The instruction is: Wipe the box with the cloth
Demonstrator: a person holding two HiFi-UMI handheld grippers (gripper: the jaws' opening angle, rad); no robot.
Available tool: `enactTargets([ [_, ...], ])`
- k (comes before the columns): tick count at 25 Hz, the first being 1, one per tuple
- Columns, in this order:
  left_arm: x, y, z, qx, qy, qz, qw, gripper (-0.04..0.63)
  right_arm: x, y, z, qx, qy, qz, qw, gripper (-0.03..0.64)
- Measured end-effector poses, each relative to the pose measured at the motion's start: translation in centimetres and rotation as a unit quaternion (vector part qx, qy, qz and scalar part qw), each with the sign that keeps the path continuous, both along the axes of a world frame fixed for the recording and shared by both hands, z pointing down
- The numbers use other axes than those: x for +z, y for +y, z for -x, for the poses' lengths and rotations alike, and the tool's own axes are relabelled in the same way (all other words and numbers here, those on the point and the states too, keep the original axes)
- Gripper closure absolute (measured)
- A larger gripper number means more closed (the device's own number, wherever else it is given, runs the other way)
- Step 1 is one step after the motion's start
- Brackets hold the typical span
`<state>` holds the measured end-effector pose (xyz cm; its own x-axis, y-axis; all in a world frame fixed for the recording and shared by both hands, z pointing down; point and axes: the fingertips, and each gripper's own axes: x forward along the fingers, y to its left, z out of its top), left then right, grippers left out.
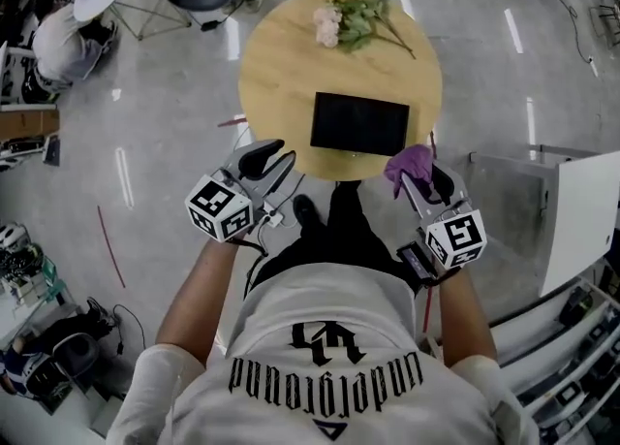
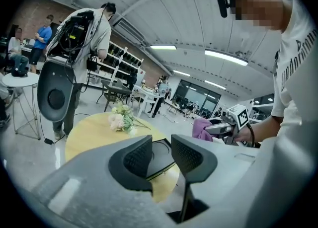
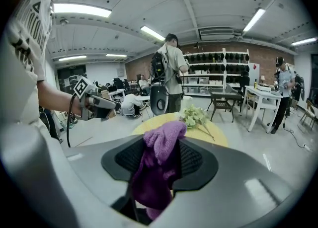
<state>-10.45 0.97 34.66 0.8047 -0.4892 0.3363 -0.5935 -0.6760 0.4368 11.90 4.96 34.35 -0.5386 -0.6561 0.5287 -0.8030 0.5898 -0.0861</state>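
On the bench (image 1: 281,65) the box (image 1: 359,123) is untouched; the cloth (image 1: 411,164) is clamped in the right gripper (image 1: 429,184); the left gripper (image 1: 270,160) is open.

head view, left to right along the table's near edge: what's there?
left gripper → black box → purple cloth, held in the right gripper jaws
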Motion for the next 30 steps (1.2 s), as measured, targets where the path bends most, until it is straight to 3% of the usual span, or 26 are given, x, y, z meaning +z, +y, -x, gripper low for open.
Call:
enactTargets([
  [5, 6.7, -1.2, -1.0, 0.008, -0.025, 0.061, 0.9978, 0.445, 5.7, -1.3, -0.9, -0.015, 0.015, 0.058, 0.998, 0.436],
  [11, 12.9, -3.7, -2.8, 0.015, -0.040, 0.104, 0.9936, 0.397, 11.5, -3.1, -1.3, -0.050, 0.065, 0.084, 0.993, 0.435],
  [17, 17.5, -5.2, -3.6, 0.012, -0.045, 0.146, 0.9882, 0.380, 16.5, -2.2, -1.1, -0.117, 0.150, 0.108, 0.976, 0.436],
  [19, 18.6, -5.7, -4.0, 0.012, -0.044, 0.156, 0.9868, 0.380, 17.5, -2.0, -1.2, -0.127, 0.157, 0.107, 0.974, 0.436],
  [24, 20.9, -6.3, -4.8, 0.017, -0.026, 0.182, 0.9829, 0.380, 17.7, -2.7, -0.9, -0.139, 0.136, 0.091, 0.977, 0.439],
  [30, 21.6, -5.9, -5.4, 0.006, 0.051, 0.209, 0.9765, 0.416, 18.1, -2.5, -0.7, -0.147, 0.135, 0.088, 0.976, 0.439],
])
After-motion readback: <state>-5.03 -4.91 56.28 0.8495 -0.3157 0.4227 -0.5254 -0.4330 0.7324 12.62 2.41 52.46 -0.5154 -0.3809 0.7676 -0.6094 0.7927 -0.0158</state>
